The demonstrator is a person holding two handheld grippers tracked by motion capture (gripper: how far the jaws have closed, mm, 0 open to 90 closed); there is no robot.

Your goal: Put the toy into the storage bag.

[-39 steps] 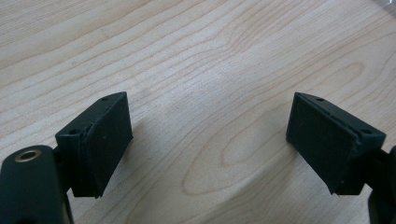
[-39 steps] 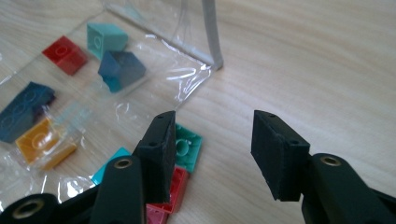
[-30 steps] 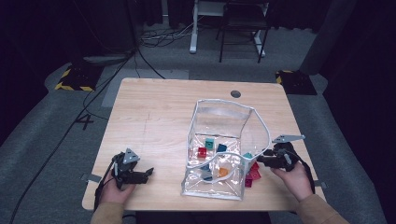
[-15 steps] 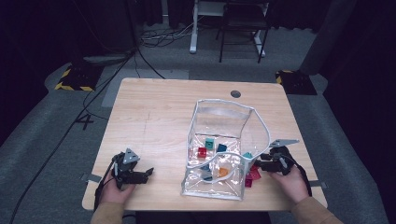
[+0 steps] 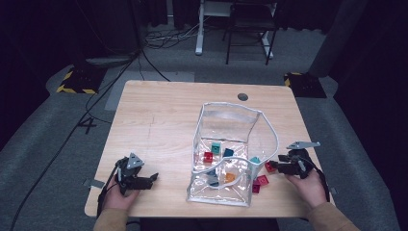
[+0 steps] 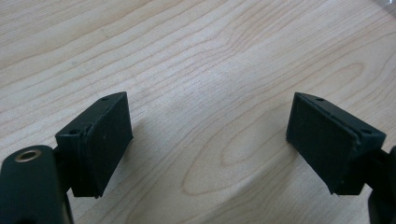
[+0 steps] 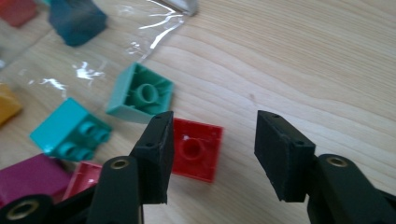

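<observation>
Right gripper (image 7: 210,154) open, jaws just widened, nothing held; red block (image 7: 196,149) flat on table between and just ahead, toward left pad; left gripper (image 5: 144,180) open, far off

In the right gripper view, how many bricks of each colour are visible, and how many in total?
Red bricks: 2
Light green brick: 1
Turquoise brick: 1
Dark teal brick: 1
Magenta brick: 1
Pinkish red brick: 1
Orange brick, partly cut off: 1
Total: 8
</observation>
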